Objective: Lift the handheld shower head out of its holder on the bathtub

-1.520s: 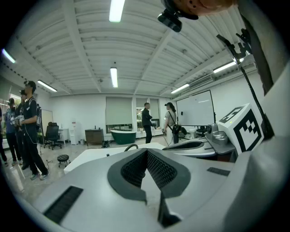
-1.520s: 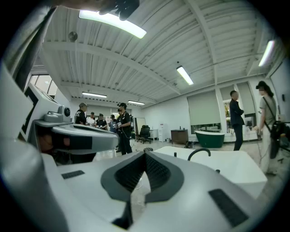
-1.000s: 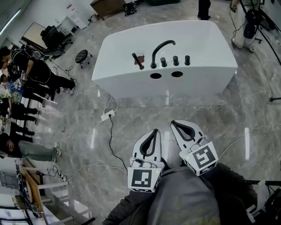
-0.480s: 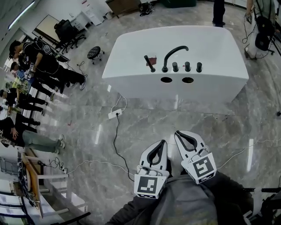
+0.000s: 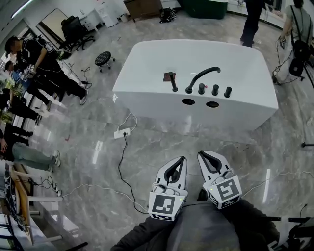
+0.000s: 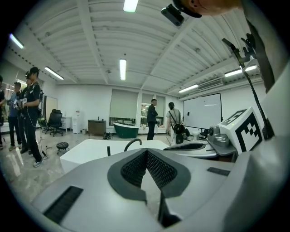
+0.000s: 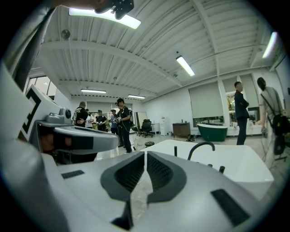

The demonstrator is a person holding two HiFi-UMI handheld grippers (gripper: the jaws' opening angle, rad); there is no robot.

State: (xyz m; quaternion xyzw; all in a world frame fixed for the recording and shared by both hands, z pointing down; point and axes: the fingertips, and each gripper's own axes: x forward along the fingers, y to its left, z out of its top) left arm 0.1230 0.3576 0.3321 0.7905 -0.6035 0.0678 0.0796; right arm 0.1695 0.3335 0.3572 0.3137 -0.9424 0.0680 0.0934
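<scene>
The white bathtub (image 5: 147, 98) stands on the marble floor ahead of me. On its near ledge the black handheld shower head (image 5: 172, 82) stands upright in its holder, left of the curved black spout (image 5: 201, 77) and three black knobs (image 5: 215, 90). My left gripper (image 5: 182, 158) and right gripper (image 5: 201, 153) hang side by side well short of the tub, both shut and empty. The left gripper view shows the shower head (image 6: 108, 150) far beyond its shut gripper (image 6: 146, 152). The right gripper view shows the shower head (image 7: 176, 151) beyond its own shut gripper (image 7: 145, 153).
A power strip (image 5: 121, 132) with a black cable (image 5: 122, 171) lies on the floor left of my path. Several people (image 5: 34, 59) stand at the far left near a stool (image 5: 102, 58). Another person (image 5: 252, 19) and a green tub (image 5: 211, 7) are behind the bathtub.
The bathtub has shifted right in the head view and its far side shows more, so I have moved. Both grippers stayed shut, side by side, and sit a little lower in the view.
</scene>
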